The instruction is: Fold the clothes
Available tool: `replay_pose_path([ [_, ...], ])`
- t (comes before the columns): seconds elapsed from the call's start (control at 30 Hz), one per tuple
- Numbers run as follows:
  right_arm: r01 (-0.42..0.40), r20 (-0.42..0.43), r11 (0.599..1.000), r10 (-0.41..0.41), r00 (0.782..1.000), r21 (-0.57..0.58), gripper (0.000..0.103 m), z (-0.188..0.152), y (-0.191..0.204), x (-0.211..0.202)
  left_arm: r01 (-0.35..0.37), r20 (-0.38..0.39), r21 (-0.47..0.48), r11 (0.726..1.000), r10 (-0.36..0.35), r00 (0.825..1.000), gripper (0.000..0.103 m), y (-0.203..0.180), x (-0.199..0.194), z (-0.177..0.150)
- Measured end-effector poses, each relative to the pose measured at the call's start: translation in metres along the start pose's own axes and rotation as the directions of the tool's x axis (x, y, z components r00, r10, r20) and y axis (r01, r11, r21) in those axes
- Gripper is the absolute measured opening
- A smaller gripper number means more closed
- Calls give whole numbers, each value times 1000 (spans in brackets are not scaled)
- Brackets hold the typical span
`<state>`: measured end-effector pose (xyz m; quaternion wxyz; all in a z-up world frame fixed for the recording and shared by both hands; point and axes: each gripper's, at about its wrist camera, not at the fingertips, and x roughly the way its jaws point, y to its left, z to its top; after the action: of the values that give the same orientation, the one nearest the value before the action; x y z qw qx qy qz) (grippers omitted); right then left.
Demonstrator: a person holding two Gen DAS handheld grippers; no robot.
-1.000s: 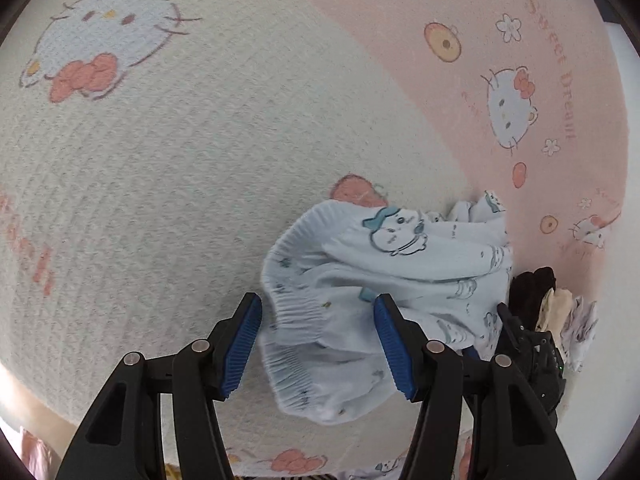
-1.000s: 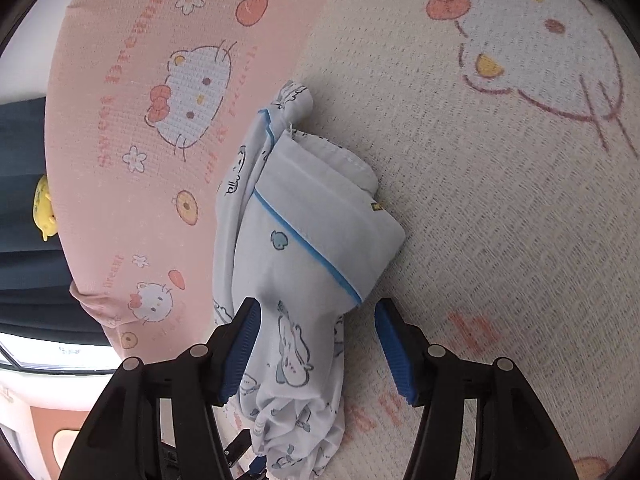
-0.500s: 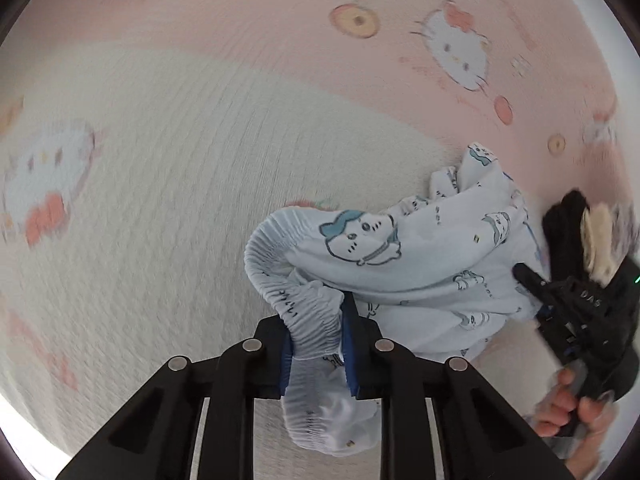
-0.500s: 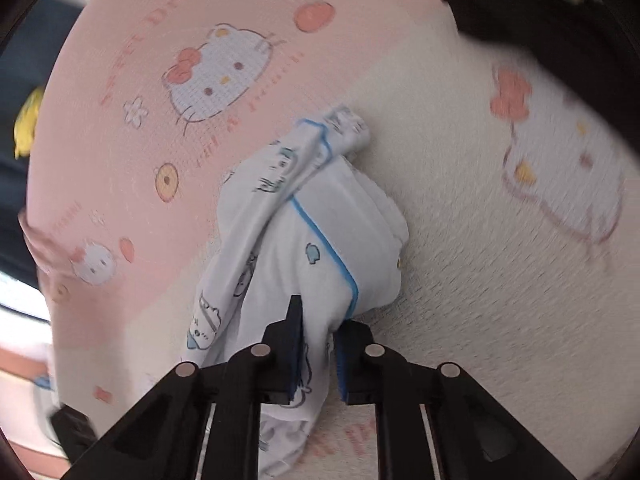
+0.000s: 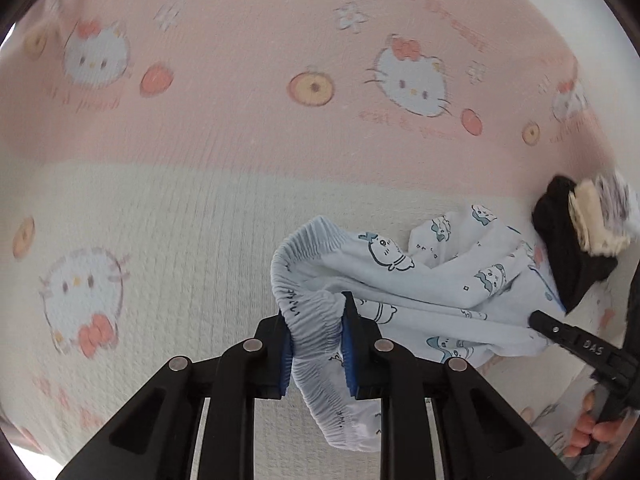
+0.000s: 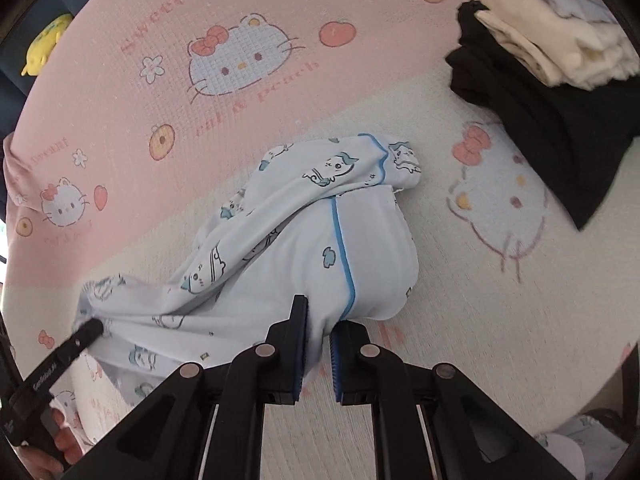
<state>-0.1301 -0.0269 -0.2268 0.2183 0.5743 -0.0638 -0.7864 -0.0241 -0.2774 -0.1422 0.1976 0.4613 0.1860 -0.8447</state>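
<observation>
Pajamas (image 5: 460, 276) pinched at both ends above blanket (image 5: 200, 208).

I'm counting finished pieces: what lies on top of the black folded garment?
A cream folded garment lies on the black garment, with a pale printed piece above it. Anything beneath the black one is covered.

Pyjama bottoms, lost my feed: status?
Left claw shut on waistband. Right claw shut on other end. Pyjama bottoms bunched, partly lifted. Folded pile alongside, not blocking.
</observation>
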Motion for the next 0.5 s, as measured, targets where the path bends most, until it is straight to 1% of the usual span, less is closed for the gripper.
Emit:
replay_pose_path([
  [0.07,-22,-41,999,24,999,48,8,-9,-7,-1,-21,14,57,998,20,1000,18,-7,-1,3],
  [0.13,-41,-76,995,47,996,88,8,-19,-14,0,-26,19,90,996,25,1000,18,-8,-2,4],
  [0.27,-53,-86,993,63,994,104,8,-29,-16,2,-32,14,112,993,31,999,18,-9,6,4],
  [0.37,-60,-65,996,65,996,73,8,-28,-11,-1,-21,1,68,997,21,1000,18,-5,7,1],
  [0.43,-53,-61,997,57,997,61,9,-30,-9,-2,15,-22,2,1000,-15,1000,18,5,8,-5],
  [0.5,-40,-70,997,44,997,61,10,-31,-8,0,37,-72,-70,997,-42,997,20,16,12,-12],
])
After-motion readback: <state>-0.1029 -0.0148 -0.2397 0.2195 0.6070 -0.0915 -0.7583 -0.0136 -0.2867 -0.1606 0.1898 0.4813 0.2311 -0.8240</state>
